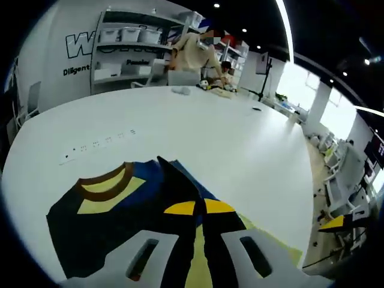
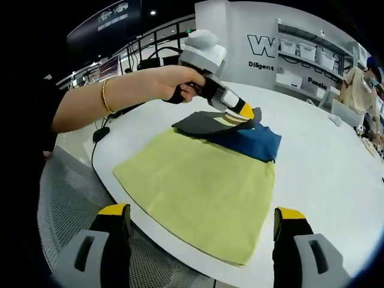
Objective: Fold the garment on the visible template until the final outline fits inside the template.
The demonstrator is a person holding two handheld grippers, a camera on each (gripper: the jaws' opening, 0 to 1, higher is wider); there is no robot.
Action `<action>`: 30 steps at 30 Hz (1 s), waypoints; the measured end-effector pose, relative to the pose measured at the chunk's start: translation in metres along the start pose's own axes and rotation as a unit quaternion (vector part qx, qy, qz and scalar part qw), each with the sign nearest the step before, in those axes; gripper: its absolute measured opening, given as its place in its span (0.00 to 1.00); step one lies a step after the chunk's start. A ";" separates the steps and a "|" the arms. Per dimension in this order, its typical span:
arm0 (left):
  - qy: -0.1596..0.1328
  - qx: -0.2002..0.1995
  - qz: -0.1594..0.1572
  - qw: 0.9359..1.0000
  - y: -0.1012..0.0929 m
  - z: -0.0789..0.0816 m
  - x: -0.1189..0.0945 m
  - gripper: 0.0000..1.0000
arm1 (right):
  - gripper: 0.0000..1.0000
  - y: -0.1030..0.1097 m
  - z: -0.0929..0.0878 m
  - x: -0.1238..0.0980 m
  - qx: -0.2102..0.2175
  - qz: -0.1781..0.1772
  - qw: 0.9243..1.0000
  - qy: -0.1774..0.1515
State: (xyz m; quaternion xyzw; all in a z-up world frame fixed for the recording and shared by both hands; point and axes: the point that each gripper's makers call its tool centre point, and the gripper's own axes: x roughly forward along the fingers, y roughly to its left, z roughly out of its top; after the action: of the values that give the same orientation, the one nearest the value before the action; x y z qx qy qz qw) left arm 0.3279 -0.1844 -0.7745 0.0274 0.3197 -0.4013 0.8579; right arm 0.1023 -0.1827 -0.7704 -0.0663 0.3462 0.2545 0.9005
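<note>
1. In the right gripper view, at about 11 o'clock, a person's hand [image 2: 174, 84] holds the left gripper [image 2: 245, 114]. It is clenched on a dark flap of the garment [image 2: 240, 139] and lifts it a little.
2. In the left gripper view, the left gripper [image 1: 199, 210] has its yellow tips pressed together on that dark cloth at 6 o'clock. The brown collar [image 1: 108, 180] sits at 8 o'clock.
3. The garment is blue, dark and yellow. It lies at the far end of the yellow template [image 2: 198, 192], which rests on the white counter [image 2: 324, 168].
4. The right gripper [image 2: 201, 225] waits at 6 o'clock, near the close edge of the template. It is released, jaws wide apart, with nothing in it.
5. To do this fold well, the left gripper should likely keep a firm pinch and carry the flap over slowly, low to the cloth.
6. The flap should land flat, with its edge inside the yellow template.
7. The right gripper could press the cloth down so it does not slide.
</note>
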 end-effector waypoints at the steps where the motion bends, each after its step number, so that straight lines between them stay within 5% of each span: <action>1: 0.008 0.000 0.000 1.000 -0.001 -0.005 0.004 0.07 | 0.99 0.001 0.000 0.000 0.000 0.001 1.000 0.000; 6: 0.029 0.006 0.001 1.000 -0.007 -0.023 0.013 0.07 | 0.99 0.001 -0.003 -0.001 0.000 0.000 1.000 0.004; 13: 0.022 0.013 -0.033 0.999 -0.020 -0.023 0.014 0.13 | 0.99 -0.001 -0.001 -0.002 0.002 -0.002 1.000 -0.001; 18: 0.004 0.030 0.008 1.000 0.003 -0.014 0.003 0.40 | 0.99 -0.001 -0.004 0.000 0.004 0.000 1.000 0.005; 22: -0.001 0.047 0.041 0.998 0.022 -0.010 -0.006 0.78 | 0.99 -0.001 -0.001 0.001 0.007 0.001 1.000 0.001; 25: -0.010 0.041 0.053 0.998 0.033 -0.007 -0.012 0.96 | 0.99 0.000 -0.001 0.002 0.016 0.004 1.000 0.001; 30: -0.011 0.031 0.048 0.998 0.038 -0.009 -0.018 0.99 | 0.99 0.002 -0.001 0.005 0.023 0.011 1.000 0.002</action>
State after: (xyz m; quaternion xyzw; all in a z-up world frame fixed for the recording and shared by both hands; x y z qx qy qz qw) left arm 0.3415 -0.1439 -0.7788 0.0654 0.2962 -0.3699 0.8782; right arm 0.1035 -0.1797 -0.7744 -0.0426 0.3542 0.2560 0.8984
